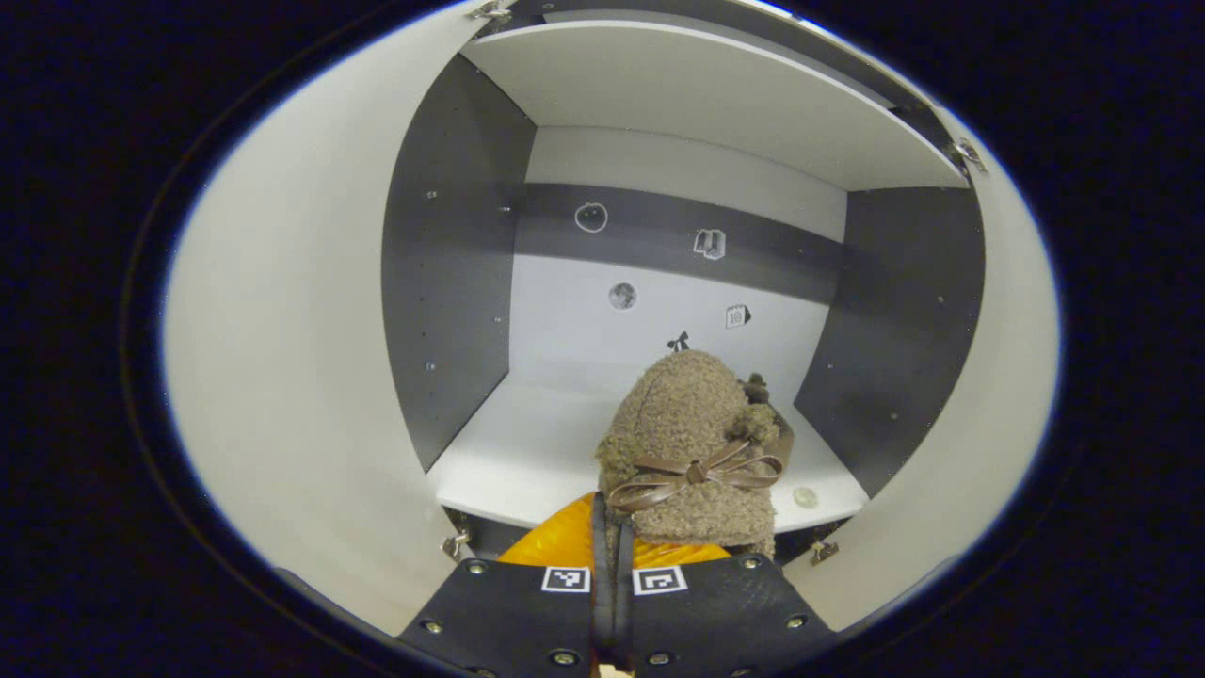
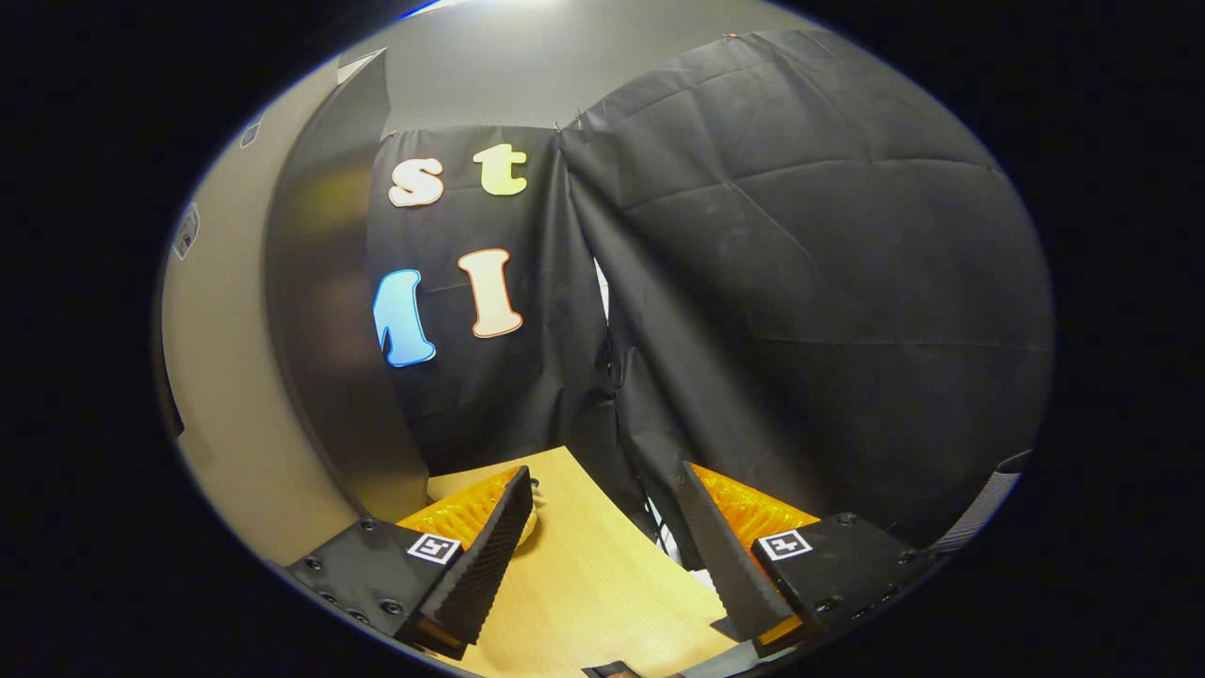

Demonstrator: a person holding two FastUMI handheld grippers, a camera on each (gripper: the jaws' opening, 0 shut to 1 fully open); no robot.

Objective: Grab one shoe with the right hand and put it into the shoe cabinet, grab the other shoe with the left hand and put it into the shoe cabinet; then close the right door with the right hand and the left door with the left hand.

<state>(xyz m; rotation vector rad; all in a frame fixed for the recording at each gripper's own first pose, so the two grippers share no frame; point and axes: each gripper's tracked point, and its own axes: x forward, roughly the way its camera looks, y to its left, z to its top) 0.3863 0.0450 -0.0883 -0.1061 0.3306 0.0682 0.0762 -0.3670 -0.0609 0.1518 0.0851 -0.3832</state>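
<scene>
Cabinet (image 1: 659, 311) is the biggest thing in the left gripper view: both doors swung open, left door (image 1: 292, 377) and right door (image 1: 979, 443) flanking the opening, dark side walls, pale back panel with a dark band and a few small stickers. One shelf board (image 1: 715, 104) overhead, pale bottom shelf (image 1: 527, 452) below.

Shoe (image 1: 692, 452): fuzzy brown slipper with a brown bow, toe pointing into the cabinet, over the front edge of the bottom shelf, right of centre. Can't tell if the sole rests on the shelf or hangs just above it. A second fuzzy bit peeks out just behind it on the right; too hidden to identify.

Left gripper (image 1: 612, 565): fingers clenched nearly together, pinching the slipper's heel end.

Right gripper view: black cloth wall ahead, cabinet's outer side (image 2: 320, 311) at left, wooden tabletop (image 2: 584, 584) below.

Right gripper (image 2: 602, 537): released, fingers wide apart, nothing between them, above the tabletop beside the cabinet.
</scene>
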